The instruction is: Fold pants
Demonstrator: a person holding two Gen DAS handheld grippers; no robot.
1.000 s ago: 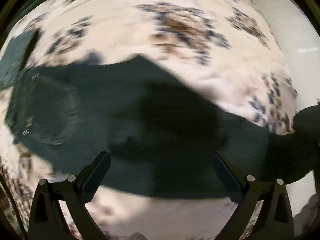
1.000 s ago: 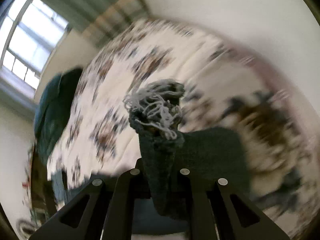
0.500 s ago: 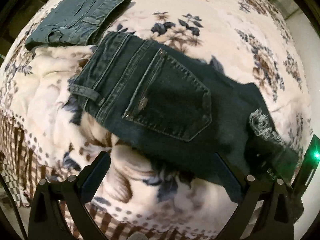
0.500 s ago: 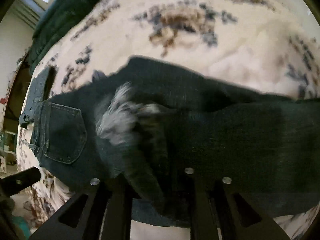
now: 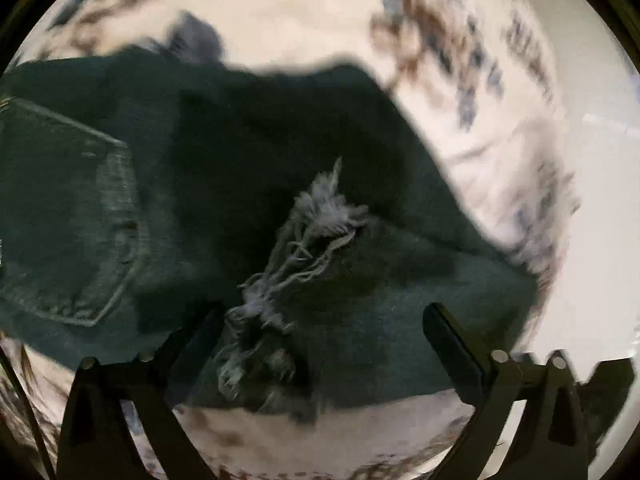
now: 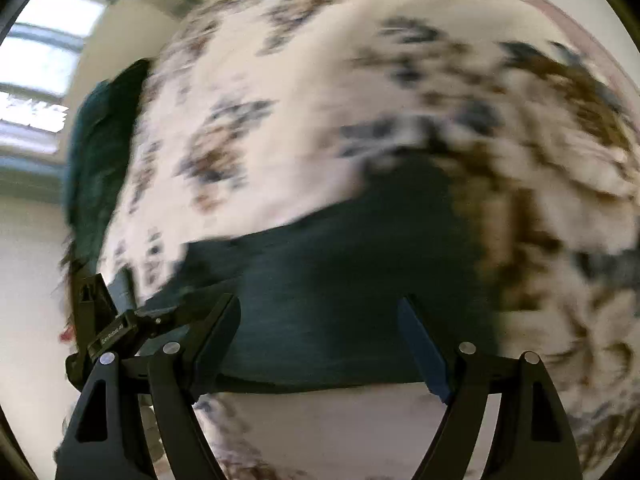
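Dark denim pants (image 5: 248, 184) lie on a floral blanket (image 5: 304, 20), the leg folded back over the seat. The frayed white hem (image 5: 320, 216) rests on top near the back pocket (image 5: 72, 232). My left gripper (image 5: 320, 340) is open and empty, fingers spread just above the hem. In the right wrist view the pants (image 6: 340, 288) show as a dark folded band. My right gripper (image 6: 320, 340) is open and empty over it. The left gripper also shows in the right wrist view (image 6: 116, 320) at the left edge.
The floral blanket (image 6: 320, 80) covers the bed on all sides. A dark green cloth heap (image 6: 100, 160) lies at the bed's far left edge under a window (image 6: 40, 60). A pale wall (image 5: 600, 200) is to the right.
My right gripper has let go of the frayed hem and opened; the hem now lies on the folded pants. My left gripper has swung over to the hem. Both views are motion-blurred.
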